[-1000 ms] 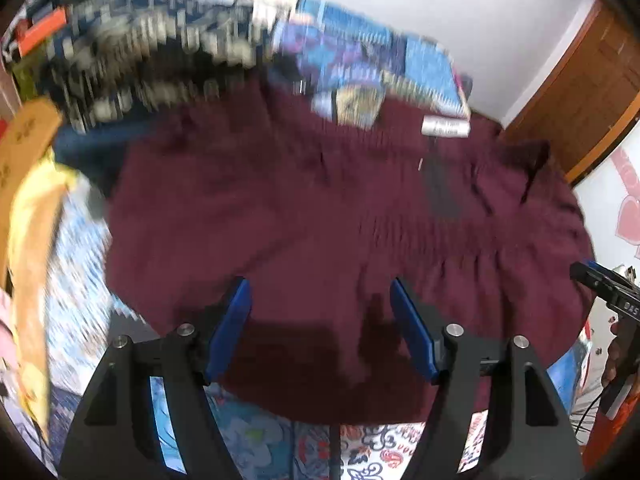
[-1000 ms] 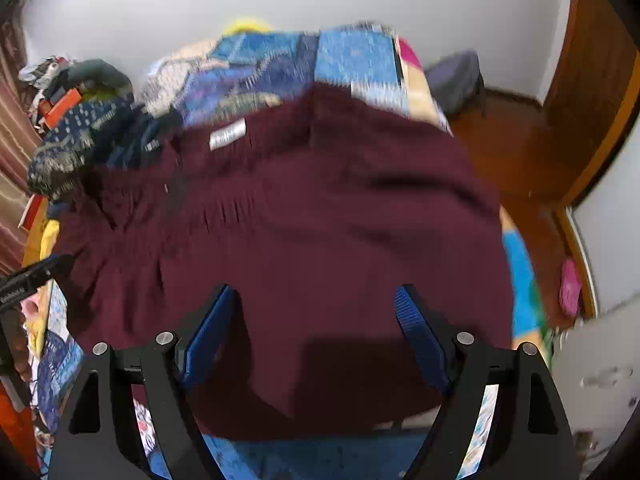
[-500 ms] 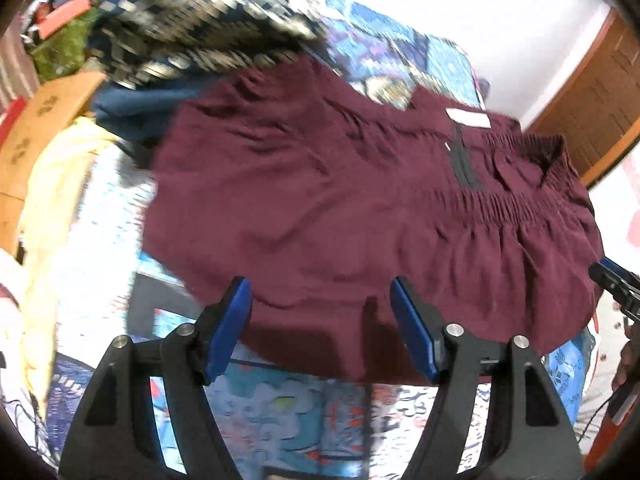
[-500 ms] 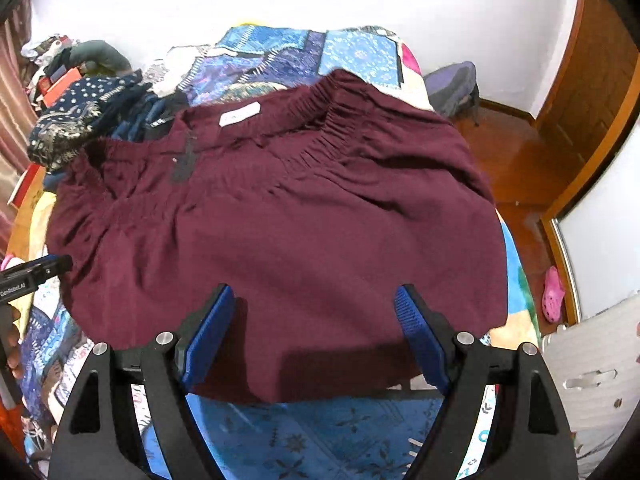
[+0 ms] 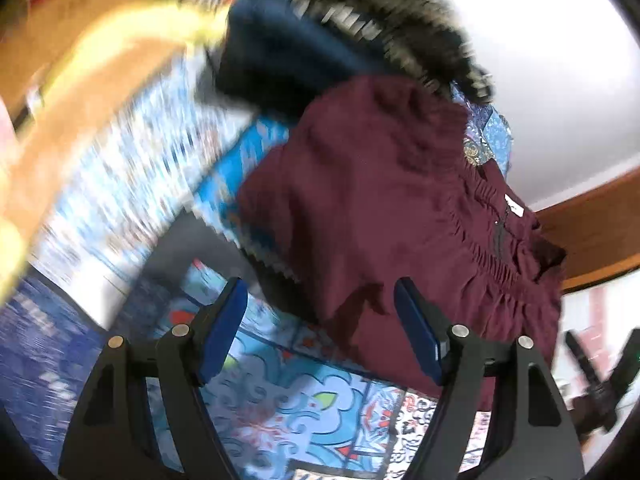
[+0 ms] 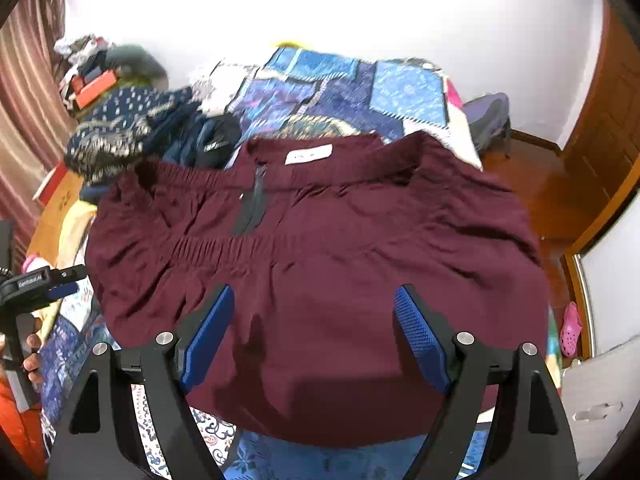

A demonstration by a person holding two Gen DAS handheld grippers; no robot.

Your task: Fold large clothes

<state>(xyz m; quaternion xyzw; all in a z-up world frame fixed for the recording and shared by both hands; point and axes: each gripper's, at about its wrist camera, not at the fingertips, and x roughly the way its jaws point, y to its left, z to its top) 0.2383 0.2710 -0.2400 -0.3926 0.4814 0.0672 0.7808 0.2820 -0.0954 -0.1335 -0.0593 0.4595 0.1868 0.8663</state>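
the maroon garment (image 6: 320,280) lies spread flat on the quilt (image 6: 340,84). your right claw (image 6: 312,336) hovers wide and empty over its near hem; your left claw (image 5: 320,328), jaws just opening wider (nothing between them), hangs off the side edge. pinch one layer only and the fold could skew.

From the left gripper (image 5: 320,332) we look steeply down, rolled and blurred, close over the bed (image 5: 304,404) beside the maroon garment (image 5: 380,208). From the right gripper (image 6: 310,332) we look down, nearly square, onto its middle, wall behind. Both views share garment, bedspread and dark patterned clothes pile (image 6: 120,128).
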